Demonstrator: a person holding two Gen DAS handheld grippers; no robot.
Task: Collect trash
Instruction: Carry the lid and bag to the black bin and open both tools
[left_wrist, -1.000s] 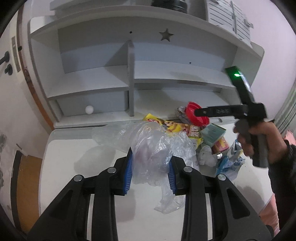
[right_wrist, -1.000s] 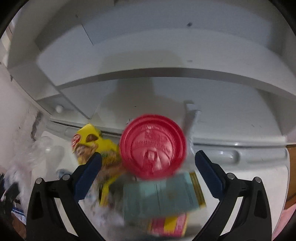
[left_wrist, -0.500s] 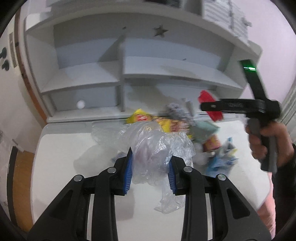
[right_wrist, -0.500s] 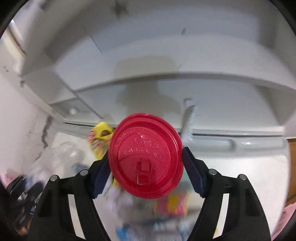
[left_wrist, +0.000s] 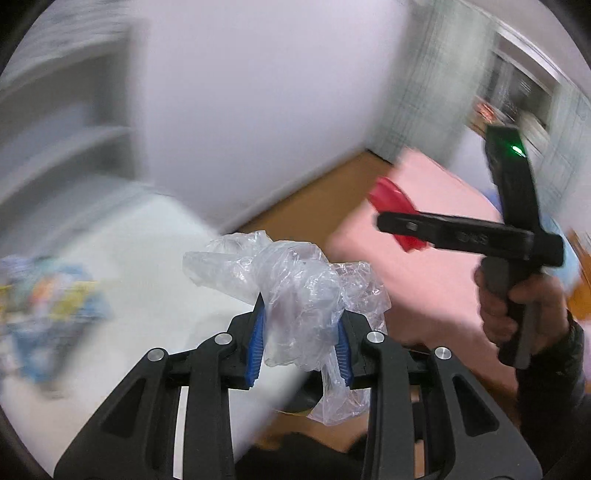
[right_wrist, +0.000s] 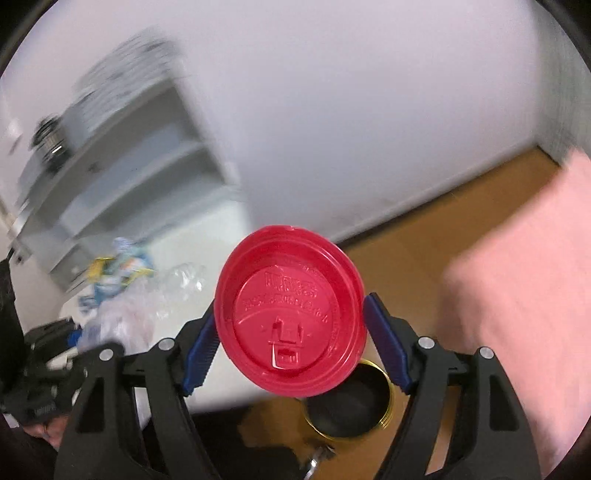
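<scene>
My left gripper (left_wrist: 301, 347) is shut on a crumpled clear plastic bag (left_wrist: 295, 284), which bulges above its blue pads and hangs below them. My right gripper (right_wrist: 290, 314) is shut on a round red cup lid (right_wrist: 291, 310), its blue pads pressing on the lid's two edges. In the left wrist view the right gripper (left_wrist: 391, 221) is up to the right, held in a hand (left_wrist: 517, 306), with the red lid (left_wrist: 391, 197) at its tip. Below the lid, a round black bin with a gold rim (right_wrist: 351, 402) stands on the wooden floor.
A blurred pile of wrappers (left_wrist: 48, 295) lies on the white table (left_wrist: 155, 258) to the left, below the grey shelf unit (right_wrist: 129, 177). A pink bed (right_wrist: 517, 295) fills the right side. A white wall (left_wrist: 258, 92) meets the wooden floor (right_wrist: 424, 236) ahead.
Both views have swung right, from the shelves and table to the wall, floor and pink bed. The right jaws closed on the red lid and carried it off the pile. The left kept the bag.
</scene>
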